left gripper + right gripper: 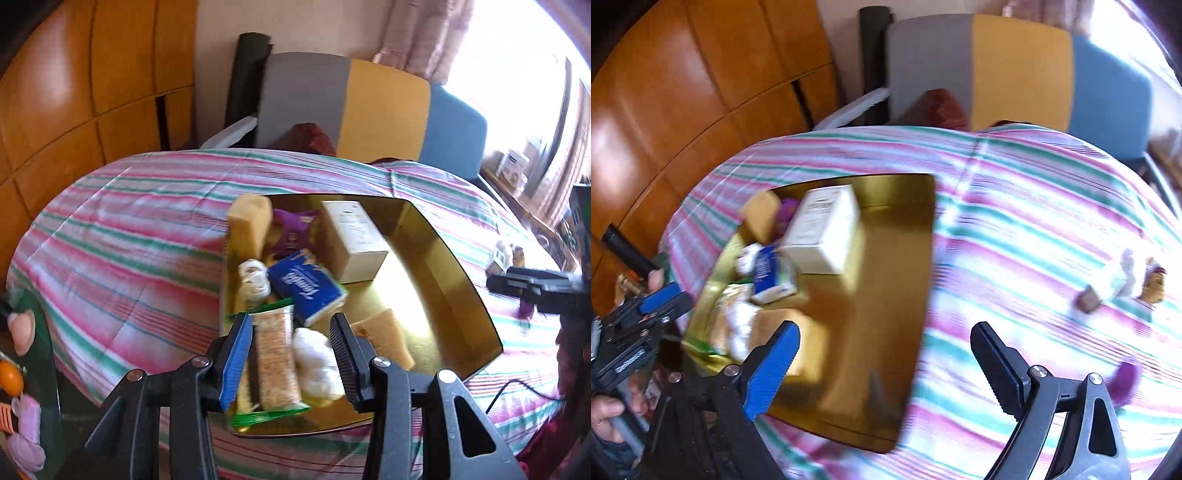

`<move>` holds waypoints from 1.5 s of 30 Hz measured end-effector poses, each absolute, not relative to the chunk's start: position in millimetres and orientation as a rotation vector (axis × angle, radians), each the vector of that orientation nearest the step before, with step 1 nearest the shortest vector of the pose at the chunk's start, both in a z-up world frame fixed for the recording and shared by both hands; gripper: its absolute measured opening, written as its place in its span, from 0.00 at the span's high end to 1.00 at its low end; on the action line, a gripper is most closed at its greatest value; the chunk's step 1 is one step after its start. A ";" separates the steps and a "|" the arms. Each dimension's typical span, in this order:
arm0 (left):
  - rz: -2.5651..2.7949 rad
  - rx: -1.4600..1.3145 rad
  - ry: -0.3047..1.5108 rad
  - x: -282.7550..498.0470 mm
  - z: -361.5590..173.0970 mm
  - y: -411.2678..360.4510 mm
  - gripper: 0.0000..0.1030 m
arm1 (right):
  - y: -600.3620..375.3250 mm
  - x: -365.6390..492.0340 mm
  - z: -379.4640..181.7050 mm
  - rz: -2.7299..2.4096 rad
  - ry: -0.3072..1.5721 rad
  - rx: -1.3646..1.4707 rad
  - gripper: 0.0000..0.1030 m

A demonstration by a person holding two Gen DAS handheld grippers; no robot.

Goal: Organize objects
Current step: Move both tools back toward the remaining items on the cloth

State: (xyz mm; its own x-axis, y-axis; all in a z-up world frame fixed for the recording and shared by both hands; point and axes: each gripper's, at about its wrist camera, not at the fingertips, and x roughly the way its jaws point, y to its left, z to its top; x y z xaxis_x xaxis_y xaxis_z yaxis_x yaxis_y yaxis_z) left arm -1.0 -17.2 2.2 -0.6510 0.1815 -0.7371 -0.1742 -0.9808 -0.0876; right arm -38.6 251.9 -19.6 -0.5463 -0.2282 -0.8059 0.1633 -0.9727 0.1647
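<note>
Left wrist: we hold left gripper [291, 354] half open, empty, above gold tray [454, 280] on striped bed [122, 236]. Tray gathers sorted goods, packed along left side: two sponges [248, 226], one white box [354, 240], one blue tissue pack [306, 288], one snack bar [275, 365].

Right wrist: our right gripper [886, 365] wide open, empty, over tray's near edge. We count roughly three stray items [1108, 288] unsorted on bed, well apart from tray.
</note>
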 end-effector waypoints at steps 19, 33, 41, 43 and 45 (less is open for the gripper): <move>2.528 -1.149 0.197 -2.6 12.2 80.1 0.57 | 501.5 -47.9 -36.3 -3.179 -0.444 1.392 0.07; 2.258 -1.187 0.160 -35.1 15.1 202.6 0.57 | 598.3 -19.6 -78.4 -3.055 -1.403 1.561 0.06; 2.102 -1.137 0.378 -59.1 -6.1 298.4 0.53 | 593.8 -15.7 -77.6 -2.996 -1.478 1.528 0.06; 2.066 -1.136 0.444 -69.3 -14.5 326.8 0.49 | 591.1 -17.4 -75.8 -2.995 -1.458 1.523 0.06; 2.032 -1.122 0.486 -78.1 -21.8 348.4 0.49 | 590.0 -17.3 -73.7 -2.998 -1.454 1.504 0.06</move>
